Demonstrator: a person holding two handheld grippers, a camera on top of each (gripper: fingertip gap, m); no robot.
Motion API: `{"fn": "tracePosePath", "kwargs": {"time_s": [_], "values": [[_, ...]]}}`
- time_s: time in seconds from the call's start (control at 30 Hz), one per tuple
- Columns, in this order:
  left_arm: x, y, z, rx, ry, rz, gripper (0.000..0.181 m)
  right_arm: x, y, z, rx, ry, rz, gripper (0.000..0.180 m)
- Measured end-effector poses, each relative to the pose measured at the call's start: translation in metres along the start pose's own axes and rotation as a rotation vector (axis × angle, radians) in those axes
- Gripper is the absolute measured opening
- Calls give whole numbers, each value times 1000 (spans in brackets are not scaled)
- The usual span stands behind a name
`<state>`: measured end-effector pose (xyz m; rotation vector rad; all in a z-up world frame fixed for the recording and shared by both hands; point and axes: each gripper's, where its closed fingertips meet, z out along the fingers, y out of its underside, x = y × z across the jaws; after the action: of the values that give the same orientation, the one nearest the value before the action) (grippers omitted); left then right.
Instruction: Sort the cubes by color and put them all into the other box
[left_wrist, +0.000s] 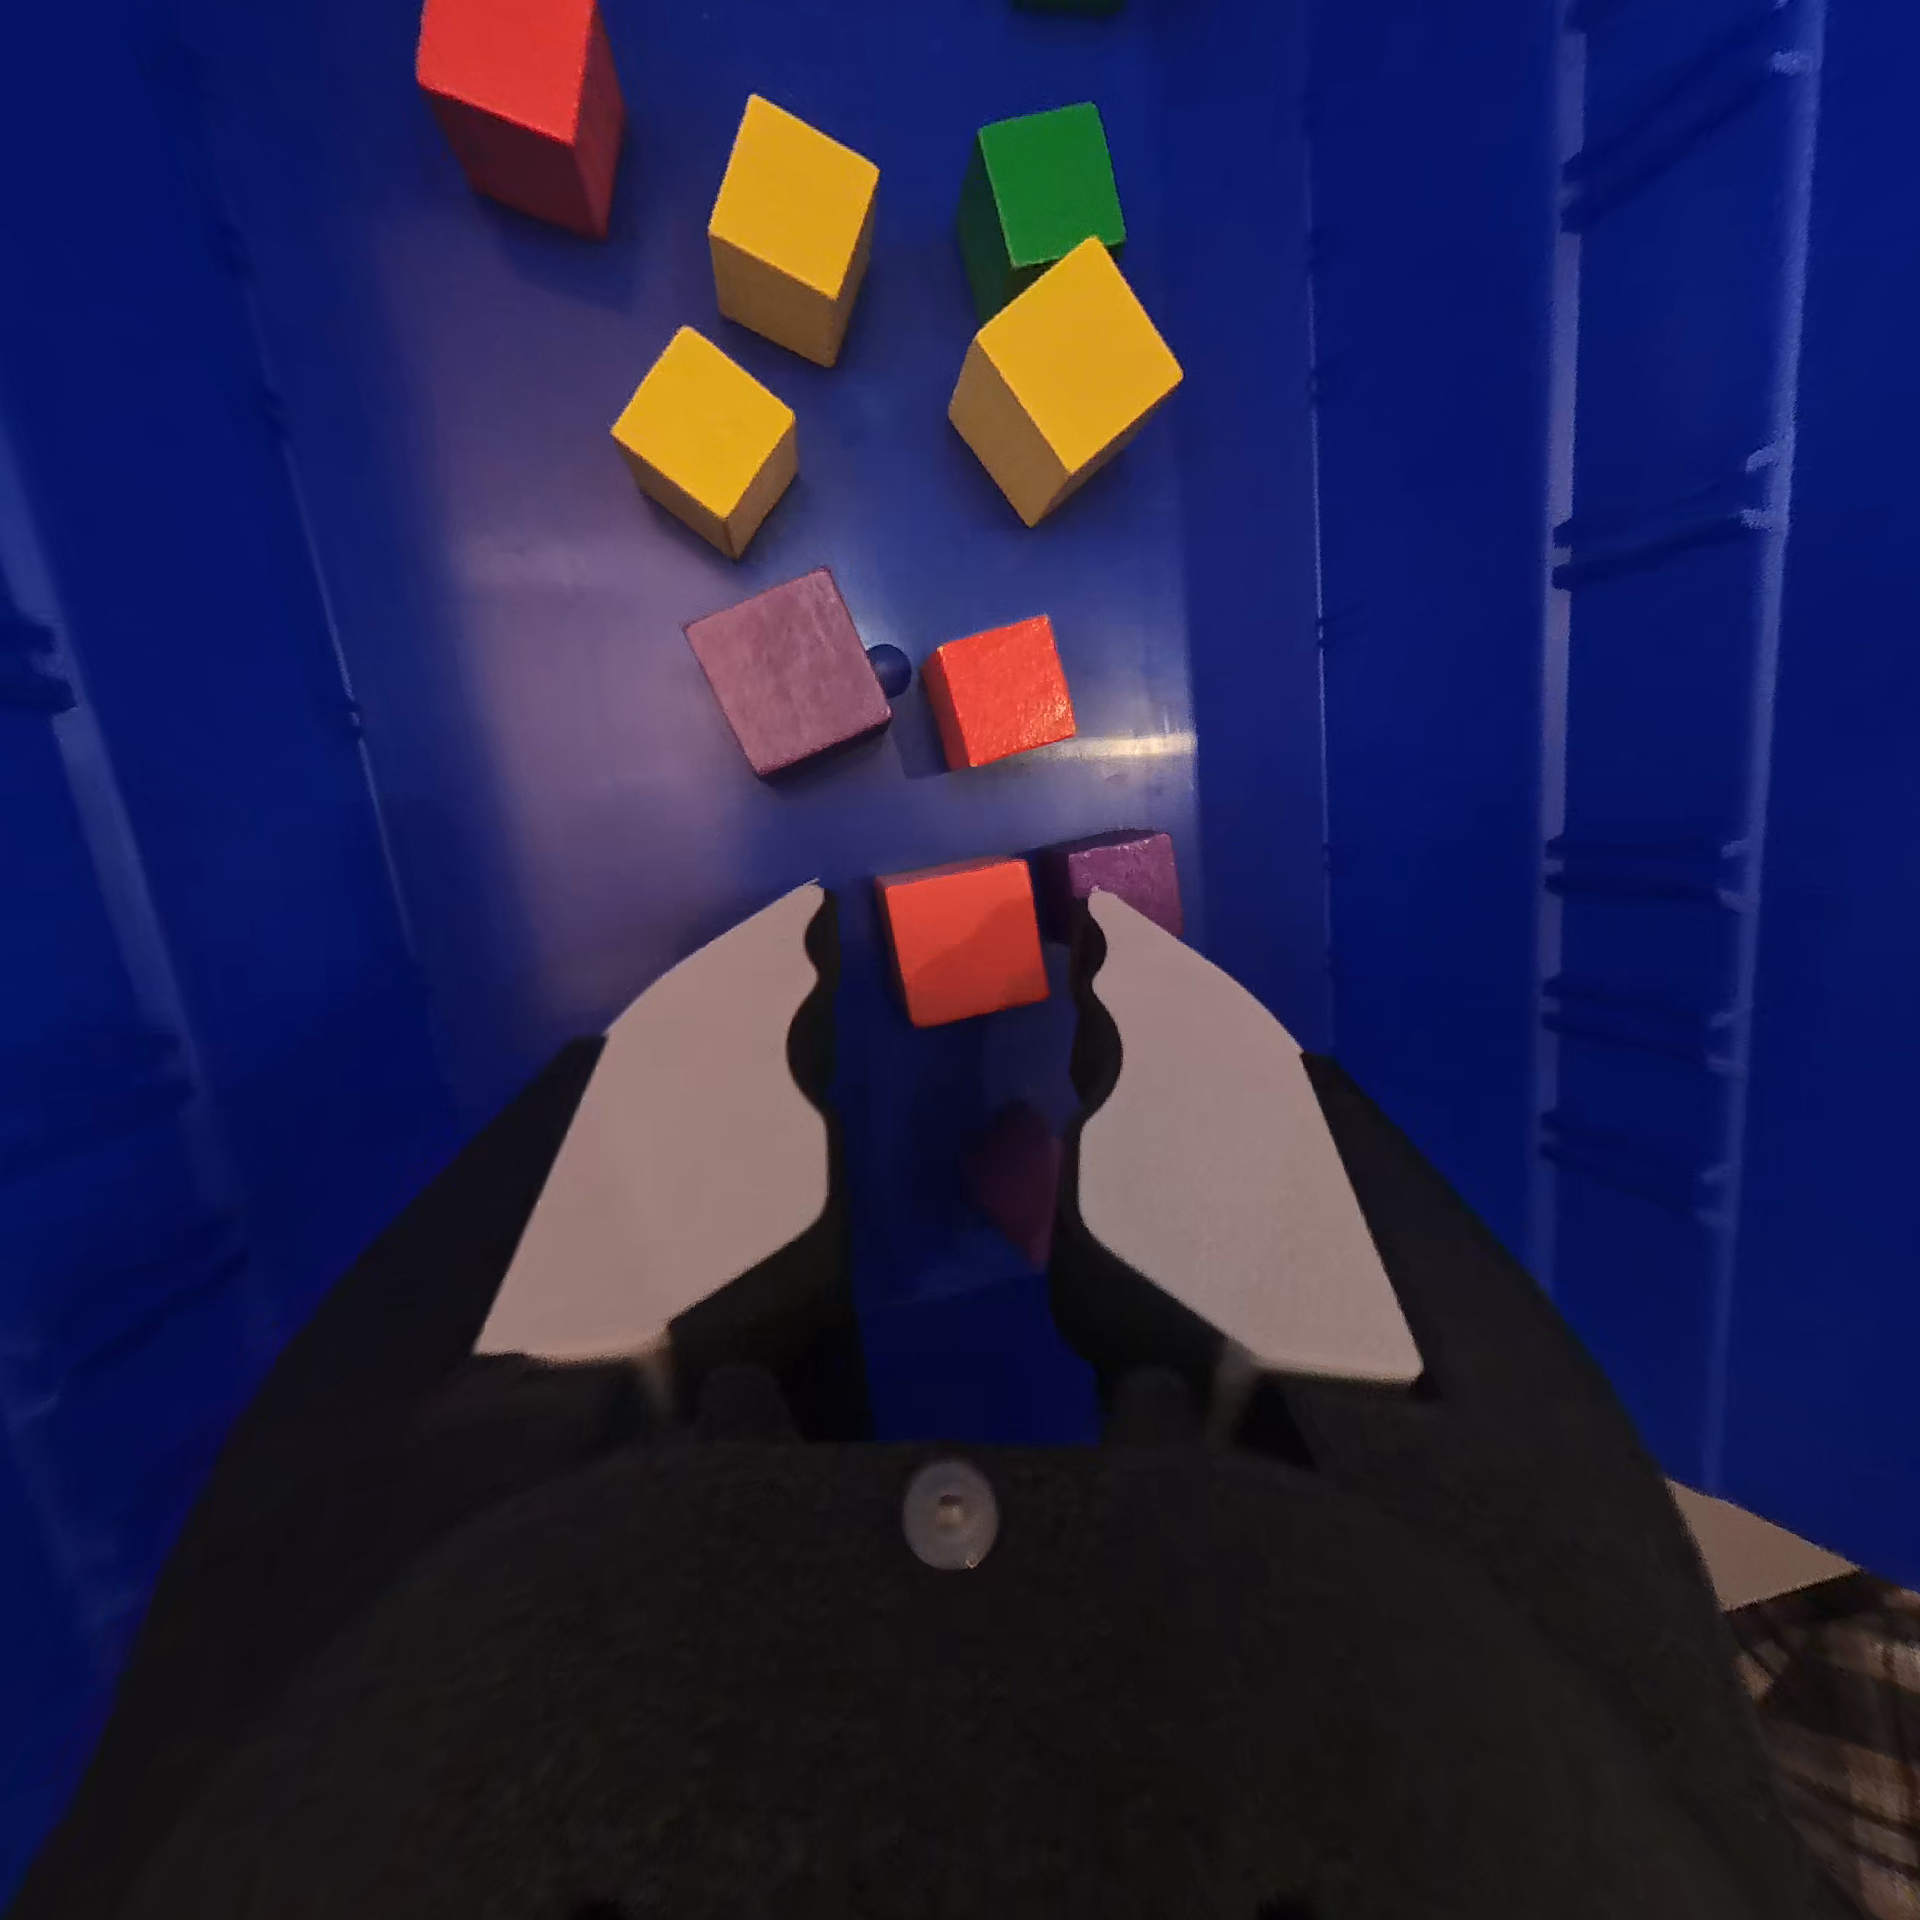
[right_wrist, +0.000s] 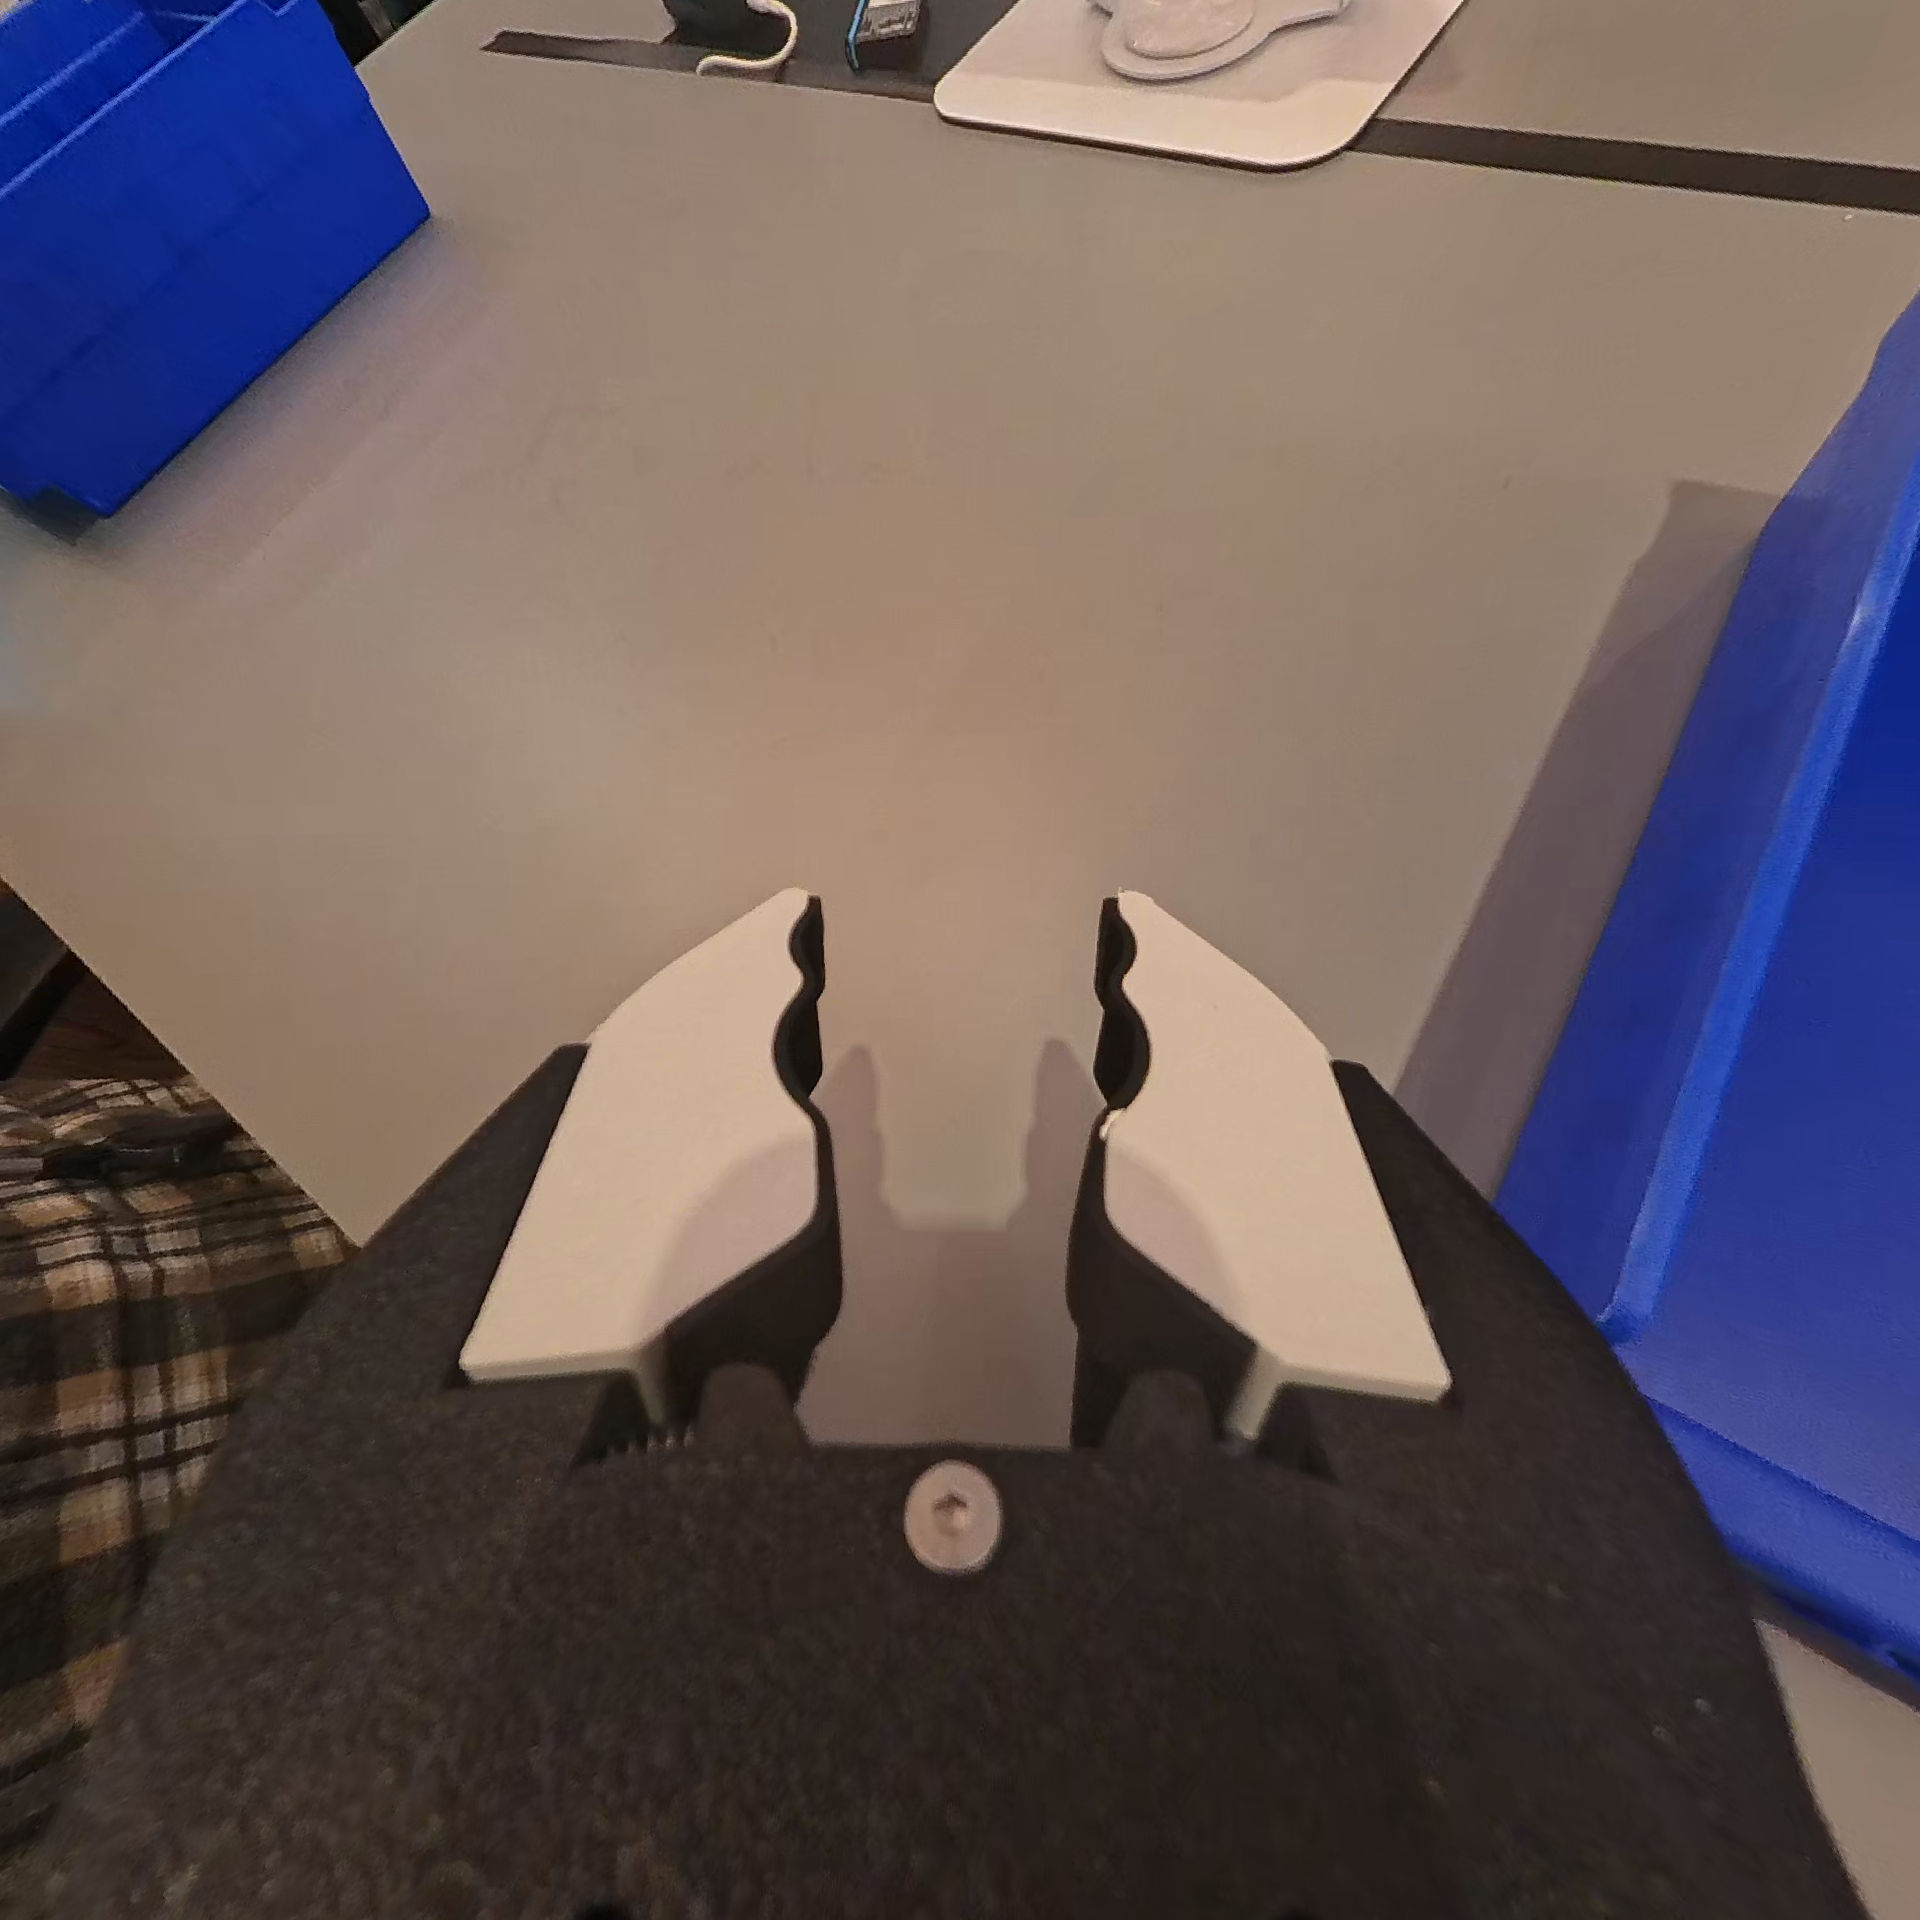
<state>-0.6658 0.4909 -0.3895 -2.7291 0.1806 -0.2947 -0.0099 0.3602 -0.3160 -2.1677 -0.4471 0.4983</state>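
In the left wrist view my left gripper (left_wrist: 956, 904) is open inside a blue box (left_wrist: 1455, 623), its fingertips either side of a red cube (left_wrist: 961, 940) on the box floor. A purple cube (left_wrist: 1122, 878) sits just right of it, partly behind the right fingertip. Farther on lie another red cube (left_wrist: 1000, 691), a purple cube (left_wrist: 790, 670), three yellow cubes (left_wrist: 707, 436) (left_wrist: 795, 223) (left_wrist: 1065, 379), a green cube (left_wrist: 1044, 192) and a large red cube (left_wrist: 520, 99). A purple cube (left_wrist: 1018, 1179) shows dimly between the fingers. My right gripper (right_wrist: 961, 914) is open and empty above the grey table (right_wrist: 831, 520).
In the right wrist view one blue box (right_wrist: 156, 260) stands at the far left of the table and another blue box (right_wrist: 1766, 1039) close on the right. A white pad (right_wrist: 1195, 94) with a grey object and cables lies at the back. Plaid cloth (right_wrist: 125, 1299) shows below the table edge.
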Motion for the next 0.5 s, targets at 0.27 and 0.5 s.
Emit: {"fn": "tracePosePath", "kwargs": {"time_s": [0.27, 0.5], "values": [[-6, 2, -3, 3, -25, -29, 45, 4, 4, -10, 25, 7, 15, 50], [-10, 6, 6, -39, -61, -7, 34, 3, 5, -13, 31, 10, 10, 50]]}}
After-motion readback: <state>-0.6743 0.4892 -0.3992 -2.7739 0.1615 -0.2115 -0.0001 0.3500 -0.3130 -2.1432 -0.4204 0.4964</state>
